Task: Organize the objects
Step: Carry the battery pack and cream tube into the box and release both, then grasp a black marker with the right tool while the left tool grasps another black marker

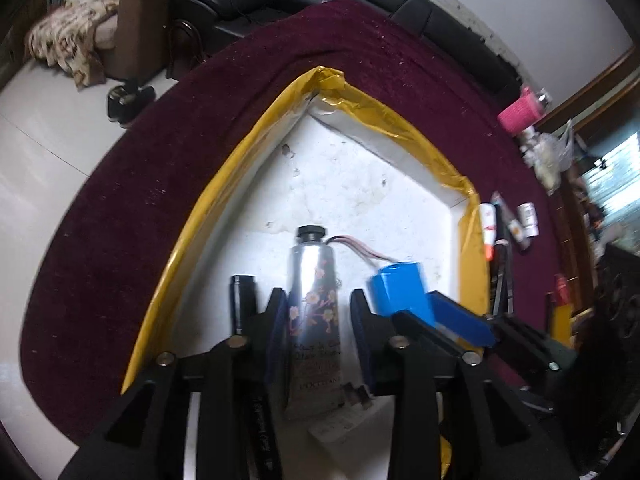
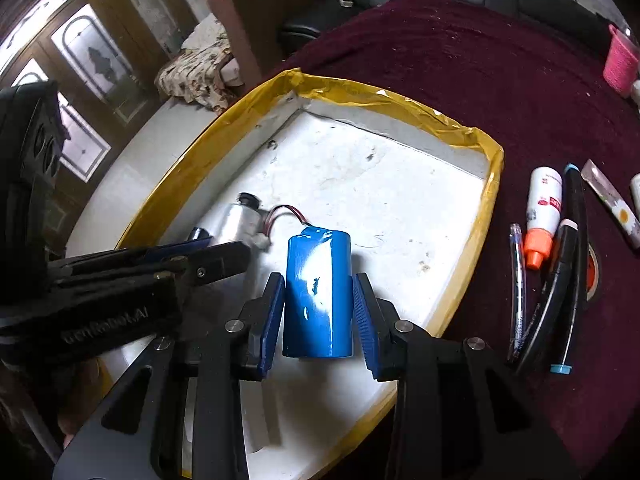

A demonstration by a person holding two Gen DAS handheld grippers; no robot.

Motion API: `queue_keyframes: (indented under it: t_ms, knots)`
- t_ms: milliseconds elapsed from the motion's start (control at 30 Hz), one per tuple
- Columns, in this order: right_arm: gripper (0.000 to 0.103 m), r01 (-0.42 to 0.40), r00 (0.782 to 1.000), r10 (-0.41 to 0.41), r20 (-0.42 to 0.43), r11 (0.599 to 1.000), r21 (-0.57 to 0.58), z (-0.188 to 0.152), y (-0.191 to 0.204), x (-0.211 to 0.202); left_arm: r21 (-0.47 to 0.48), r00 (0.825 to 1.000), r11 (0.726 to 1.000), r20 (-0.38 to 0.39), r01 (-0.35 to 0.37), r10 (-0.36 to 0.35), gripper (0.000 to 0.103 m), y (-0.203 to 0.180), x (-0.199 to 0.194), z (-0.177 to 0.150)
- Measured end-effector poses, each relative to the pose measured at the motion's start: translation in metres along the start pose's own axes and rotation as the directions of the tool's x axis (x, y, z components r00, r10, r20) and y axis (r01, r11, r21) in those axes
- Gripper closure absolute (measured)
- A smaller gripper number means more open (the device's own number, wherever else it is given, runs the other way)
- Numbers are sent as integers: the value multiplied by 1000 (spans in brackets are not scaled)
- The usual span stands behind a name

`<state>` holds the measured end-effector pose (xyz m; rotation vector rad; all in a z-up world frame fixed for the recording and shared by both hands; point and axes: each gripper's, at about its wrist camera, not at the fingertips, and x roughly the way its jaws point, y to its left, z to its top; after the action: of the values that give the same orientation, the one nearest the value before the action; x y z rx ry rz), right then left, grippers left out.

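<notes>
While my left gripper (image 1: 318, 312) straddles the hand cream tube (image 1: 314, 308), pads clear, right gripper (image 2: 318, 312) brackets the blue battery (image 2: 318, 296), contact unclear. Both lie in the tray (image 2: 490, 184). Bottle (image 2: 542, 216), pens (image 2: 568, 272) etc. outside it, still to go.

Silver tube (image 1: 314, 320): "L'OCCITANE"; left claw (image 2: 224, 256) body: prob. "...Robot.AI".
</notes>
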<state>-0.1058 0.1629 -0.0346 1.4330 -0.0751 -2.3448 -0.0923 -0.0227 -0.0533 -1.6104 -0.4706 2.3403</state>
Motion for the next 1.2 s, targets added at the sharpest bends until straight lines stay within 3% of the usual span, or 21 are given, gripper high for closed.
queue_keyframes:
  t_ms: [100,200,367,467,733,933,967,1000,1133,1200]
  knots:
    - [67,-42,999,42,22,999,23,-1,-5,-3,-23,1000,1000,17,17,-17,60,-1,-8,-1]
    - [67,-131,991,128,42,988,81,-4,-14,-15,-2,996,1000,85,10,-10,55,-11,-26,-7]
    - [67,-211,969,191,158,970,121,-25,-42,-63,56,989,997,133,60,-67,47,-45,-48,-20]
    - [67,-233,960,194,204,954,190,-44,-77,-87,117,988,990,122,78,-92,47,-78,-45,-25]
    - [67,-162,976,97,194,923,350,-66,-153,-91,251,994,966,75,60,-81,47,-144,-26,-43]
    - [69,-207,977,163,138,885,417,-52,-168,-59,292,999,956,49,8,-23,47,-161,-12,-52]
    - [74,-223,974,183,135,883,414,-51,-169,-54,298,999,955,39,6,-18,47,-163,-9,-53]
    - [86,-244,969,204,138,872,425,-51,-171,-52,299,999,954,36,1,-13,47,-165,-7,-53]
    - [87,-288,958,242,156,832,474,-71,-181,-58,315,1000,949,7,-4,2,47,-176,8,-52]
    - [88,-277,961,228,160,836,473,-87,-182,-69,325,1000,946,-7,-14,17,47,-184,19,-50]
